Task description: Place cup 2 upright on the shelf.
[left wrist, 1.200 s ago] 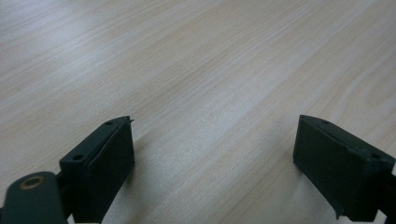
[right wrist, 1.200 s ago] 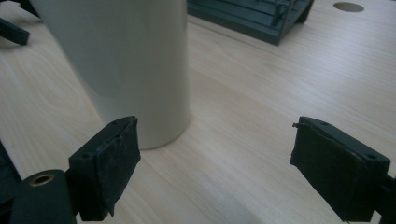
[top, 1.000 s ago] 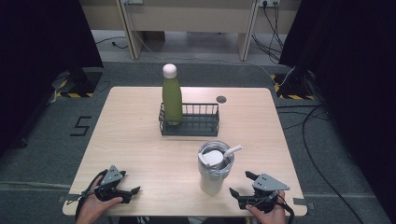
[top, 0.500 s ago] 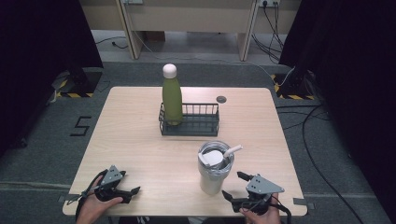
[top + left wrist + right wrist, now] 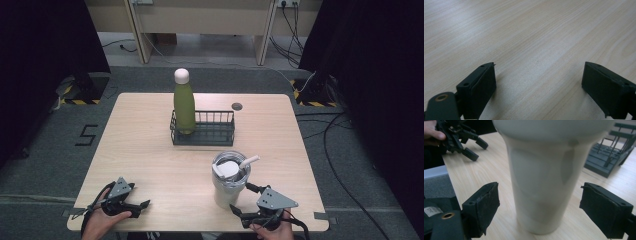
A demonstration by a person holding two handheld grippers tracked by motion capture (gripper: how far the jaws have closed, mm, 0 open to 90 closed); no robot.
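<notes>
jaws wide – right gripper (image 5: 539, 202) flanking tumbler (image 5: 544, 177) (untouched) – table edge (image 5: 200, 231) near

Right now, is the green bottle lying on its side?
No, the green bottle stands upright at the left end of the black wire basket.

tongs (image 5: 539, 207): wide apart, clear of cup | cup (image 5: 544, 175): upright between jaws | rack (image 5: 609, 157): behind, right

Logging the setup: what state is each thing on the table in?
Bottle: upright in the basket, cap on.
Basket: holds the bottle at one end.
Cup: upright, straw sticking out.
Left tongs: open, nothing between.
Right tongs: open around the cup, not touching.
</notes>
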